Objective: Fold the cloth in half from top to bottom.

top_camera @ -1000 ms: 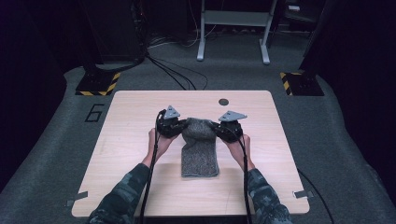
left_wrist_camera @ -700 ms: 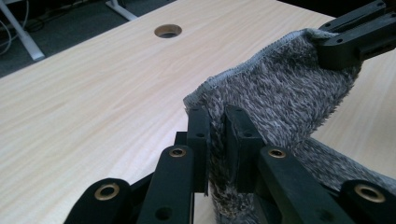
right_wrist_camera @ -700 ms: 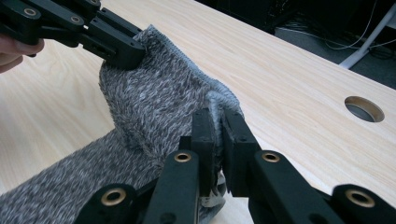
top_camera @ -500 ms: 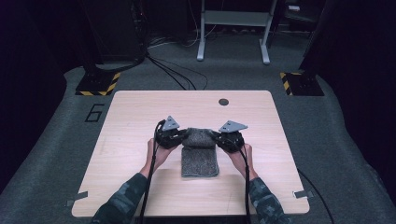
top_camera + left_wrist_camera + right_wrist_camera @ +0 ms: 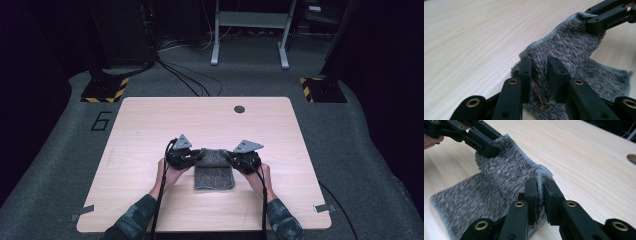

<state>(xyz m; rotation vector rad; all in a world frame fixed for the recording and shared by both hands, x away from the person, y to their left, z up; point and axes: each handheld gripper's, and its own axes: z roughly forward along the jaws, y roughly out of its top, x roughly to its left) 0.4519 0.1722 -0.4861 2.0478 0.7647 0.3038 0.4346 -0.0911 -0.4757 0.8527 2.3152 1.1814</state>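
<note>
At the left of the high view, the left tongs (image 5: 192,159) sat at the far left corner of a grey fuzzy cloth (image 5: 214,170), which lay folded near the middle of the pale wooden desk (image 5: 150,130), toward the person's side. In the left gripper view those tongs (image 5: 539,65) had just been opening, and a gap showed beside the pile standing between the jaws, so the hold looked let go or nearly so. The cloth (image 5: 571,47) looked light, soft and limp; it would likely sag and drape wherever unsupported, and its stitched hem at the corners seemed the surest place to pinch. Farther right, the right tongs (image 5: 235,161) met the opposite far corner; in the right gripper view the right tongs (image 5: 541,185) had their jaws nearly together with the hemmed corner of the cloth (image 5: 506,170) pinched between them, though they too had just been opening slightly. A small round grommet hole (image 5: 239,109) lay well apart toward the far edge, and nothing stood in the way.
</note>
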